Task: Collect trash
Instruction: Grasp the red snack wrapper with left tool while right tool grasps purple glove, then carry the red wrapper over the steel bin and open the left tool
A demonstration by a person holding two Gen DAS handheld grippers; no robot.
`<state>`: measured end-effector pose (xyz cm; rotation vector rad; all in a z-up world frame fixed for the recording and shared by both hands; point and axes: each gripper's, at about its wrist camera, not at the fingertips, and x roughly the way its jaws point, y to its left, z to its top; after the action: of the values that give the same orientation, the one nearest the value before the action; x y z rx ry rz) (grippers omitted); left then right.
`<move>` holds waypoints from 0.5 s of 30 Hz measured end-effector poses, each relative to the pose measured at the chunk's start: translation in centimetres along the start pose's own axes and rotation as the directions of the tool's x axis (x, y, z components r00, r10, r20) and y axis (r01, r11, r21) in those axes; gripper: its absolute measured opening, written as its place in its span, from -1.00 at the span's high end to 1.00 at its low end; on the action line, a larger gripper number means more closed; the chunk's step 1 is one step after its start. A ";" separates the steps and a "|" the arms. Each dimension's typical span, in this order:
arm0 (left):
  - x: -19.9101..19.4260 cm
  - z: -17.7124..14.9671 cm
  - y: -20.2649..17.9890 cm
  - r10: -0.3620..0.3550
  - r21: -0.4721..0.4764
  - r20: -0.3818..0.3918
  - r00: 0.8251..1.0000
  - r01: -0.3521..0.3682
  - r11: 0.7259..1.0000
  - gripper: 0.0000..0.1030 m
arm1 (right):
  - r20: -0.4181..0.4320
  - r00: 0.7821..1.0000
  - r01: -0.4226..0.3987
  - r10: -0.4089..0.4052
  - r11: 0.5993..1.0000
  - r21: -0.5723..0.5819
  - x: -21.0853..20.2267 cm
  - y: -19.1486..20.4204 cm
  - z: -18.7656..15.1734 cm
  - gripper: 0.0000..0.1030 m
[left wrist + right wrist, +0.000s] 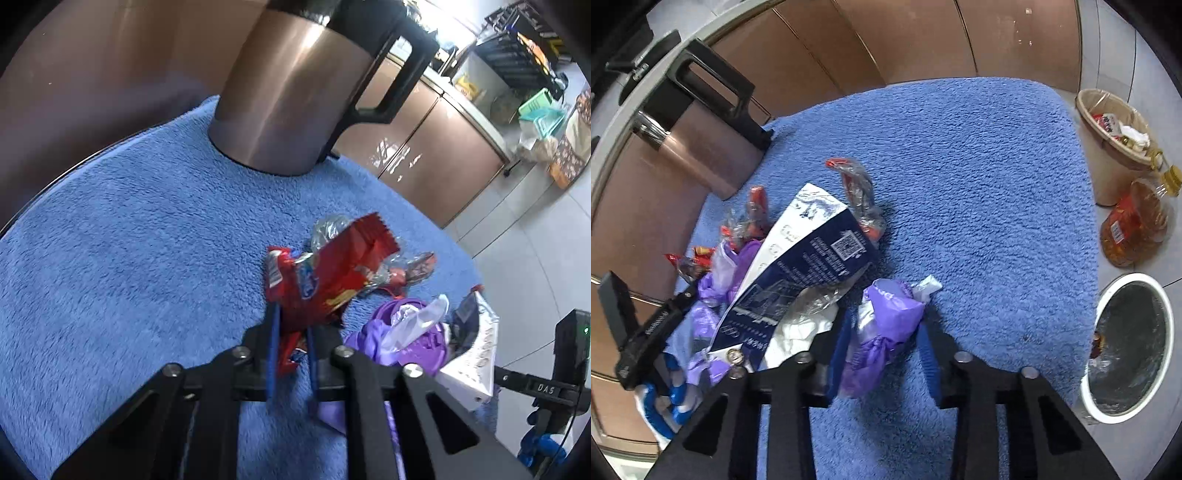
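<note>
Left wrist view: the left gripper [291,325] pinches a red snack wrapper [332,273] between its two blue pads, which are squeezed close together. The wrapper sticks up and away from the pads, over a blue fluffy towel [129,258]. Just behind it lie some clear crinkly wrappers [328,229] with red bits. To the right of the gripper sits a purple plastic bag [402,332], and a white and dark blue carton [476,350] lies next to it near the edge of the towel. A shiny metal kettle [291,92] with a black handle stands at the far side of the towel.

Right wrist view: the right gripper [882,347] has a scrunched purple and white bag [886,321] between its blue pads, and the pads press on its sides. The bag rests on the blue towel [979,184]. To the left the blue and white carton [809,258] lies on top of more purple bags and clear wrappers. The kettle [701,147] stands at the far left. Off the towel on the right, on the floor, are a tan bin [1108,155] with trash in it, a bottle of oil [1137,221], and a white bin [1126,347] with a dark liner.
</note>
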<state>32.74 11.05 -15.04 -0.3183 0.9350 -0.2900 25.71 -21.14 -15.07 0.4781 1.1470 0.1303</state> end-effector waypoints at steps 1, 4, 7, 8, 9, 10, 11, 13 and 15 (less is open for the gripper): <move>-0.7 -0.2 0.0 -0.005 -0.003 0.013 1.000 0.005 1.000 0.84 | 0.004 1.000 -0.012 0.012 1.000 -0.005 -0.3 0.0 -0.2 0.40; -2.4 -0.7 0.1 0.002 -0.008 0.039 0.999 -0.002 1.000 0.86 | 0.030 0.998 -0.060 0.061 0.998 -0.014 -1.6 -0.2 -1.1 0.40; -4.7 -1.4 -0.1 0.001 -0.016 0.070 0.998 0.000 1.000 0.87 | 0.060 0.990 -0.124 0.125 0.992 -0.020 -3.3 -0.3 -1.9 0.40; -5.3 -1.4 -0.4 -0.005 -0.015 0.078 0.997 0.006 1.000 0.87 | 0.070 0.988 -0.137 0.138 0.990 -0.025 -3.9 -0.3 -2.2 0.40; -6.1 -1.6 -0.7 -0.014 -0.011 0.090 0.996 0.015 1.000 0.87 | 0.083 0.985 -0.149 0.151 0.988 -0.035 -4.5 -0.2 -2.6 0.40; -6.9 -1.8 -1.1 -0.024 -0.006 0.102 0.994 0.024 1.000 0.87 | 0.099 0.982 -0.156 0.160 0.987 -0.047 -5.3 -0.1 -3.1 0.40; -7.8 -2.2 -1.6 -0.041 0.001 0.114 0.993 0.041 0.999 0.87 | 0.114 0.980 -0.156 0.162 0.986 -0.060 -6.1 -0.1 -3.6 0.40; -9.2 -2.8 -2.7 -0.077 0.012 0.129 0.989 0.076 0.997 0.87 | 0.138 0.977 -0.156 0.165 0.985 -0.073 -7.5 -0.3 -4.5 0.40; -10.5 -3.5 -4.4 -0.111 0.035 0.138 0.984 0.107 0.994 0.87 | 0.156 0.973 -0.162 0.172 0.984 -0.073 -8.7 -0.9 -5.1 0.40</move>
<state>23.57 10.52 -7.56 -0.3605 0.7759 -0.3763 17.38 -23.37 -9.74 0.5225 0.9401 0.2667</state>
